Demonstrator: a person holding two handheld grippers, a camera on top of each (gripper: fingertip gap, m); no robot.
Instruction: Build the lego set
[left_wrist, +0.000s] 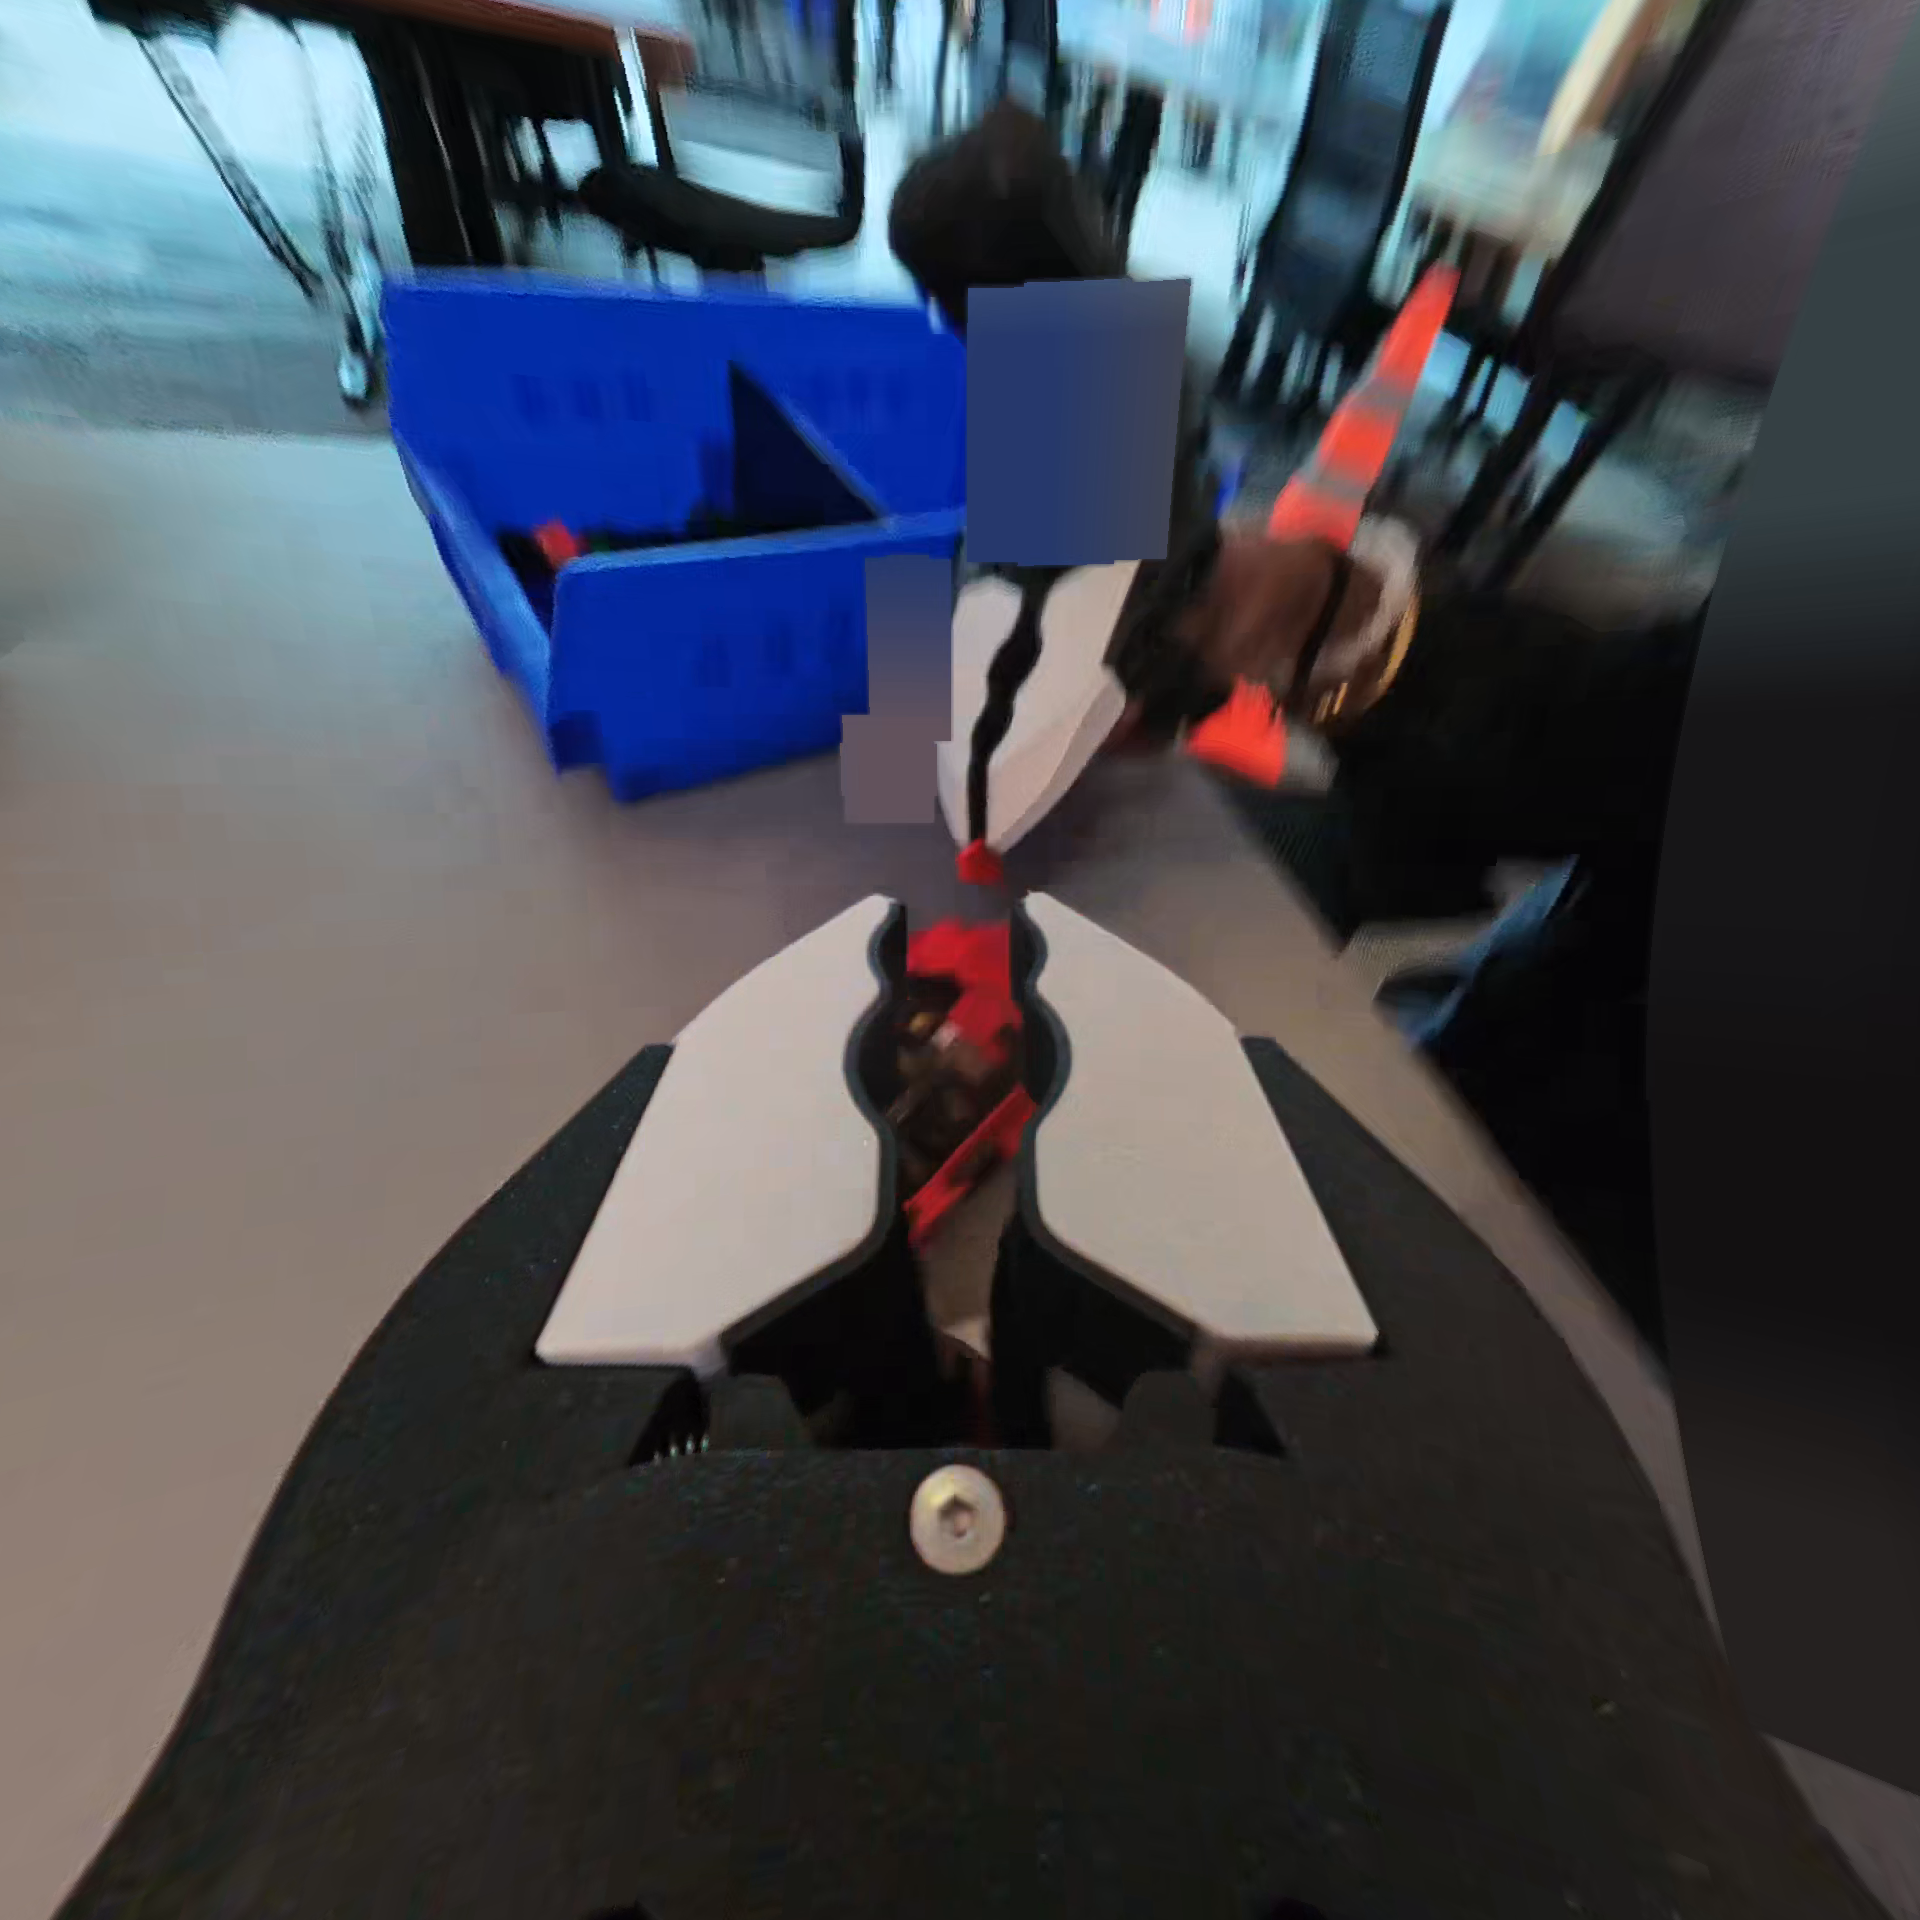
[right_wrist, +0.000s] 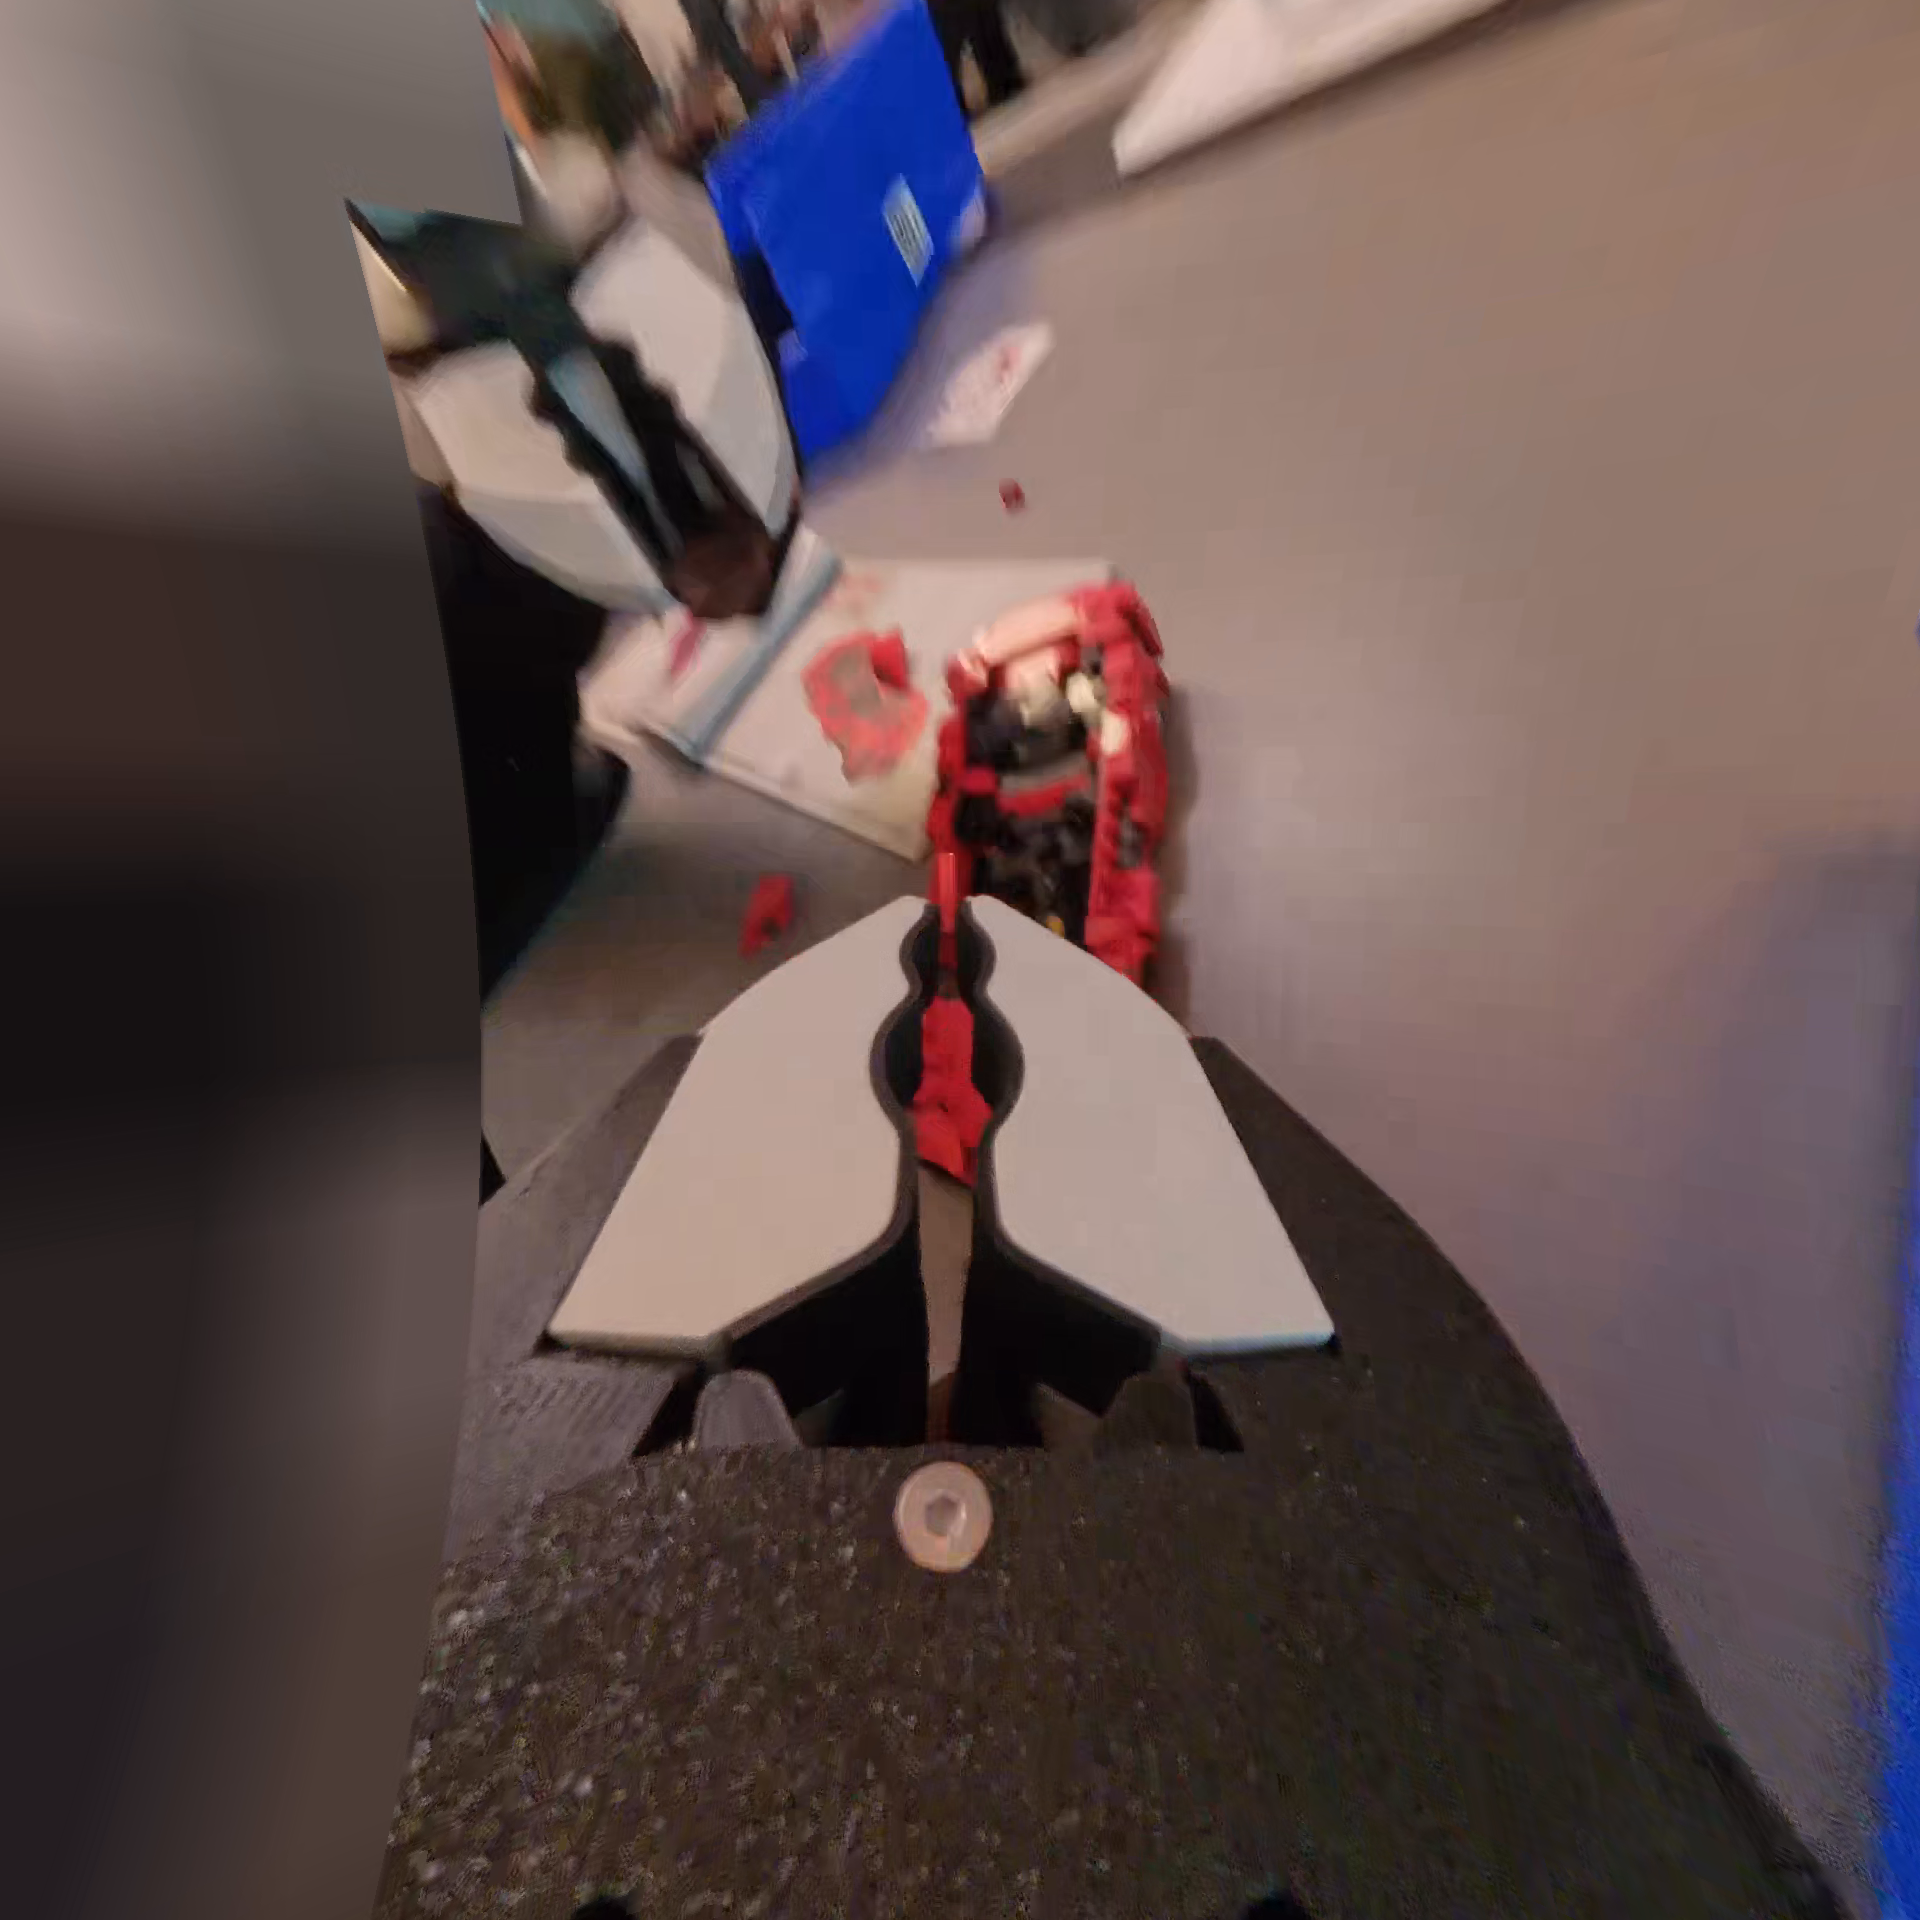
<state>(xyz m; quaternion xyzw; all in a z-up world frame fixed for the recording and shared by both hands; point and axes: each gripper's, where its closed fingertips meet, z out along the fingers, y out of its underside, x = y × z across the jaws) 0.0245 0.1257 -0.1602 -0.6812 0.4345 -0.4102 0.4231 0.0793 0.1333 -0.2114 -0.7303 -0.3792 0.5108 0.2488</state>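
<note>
blue plastic bin (left_wrist: 665, 582) on the grey worktop (left_wrist: 260, 935), split by an inner divider; its front compartment holds small dark and red pieces, too blurred to tell apart. left gripper (left_wrist: 961, 920): pale grey fingers (left_wrist: 769, 1122) with wavy black-edged inner faces, on a grainy black body, closed on a red-and-black lego sub-assembly (left_wrist: 961, 1039) showing between them. right gripper (right_wrist: 948, 920): same build, fingers (right_wrist: 1101, 1122) closed on a narrow red lego piece (right_wrist: 945, 1070) whose tip juts past the fingertips. in the left wrist view the two grippers meet tip to tip above the worktop, with the red piece nearly touching the sub-assembly. red lego model (right_wrist: 1049, 769), studded and irregular, with black and white parts inside, lies on the worktop just beyond the right fingertips, beside an open instruction booklet (right_wrist: 790, 717). small loose red pieces (right_wrist: 769, 912) lie near the booklet.
</note>
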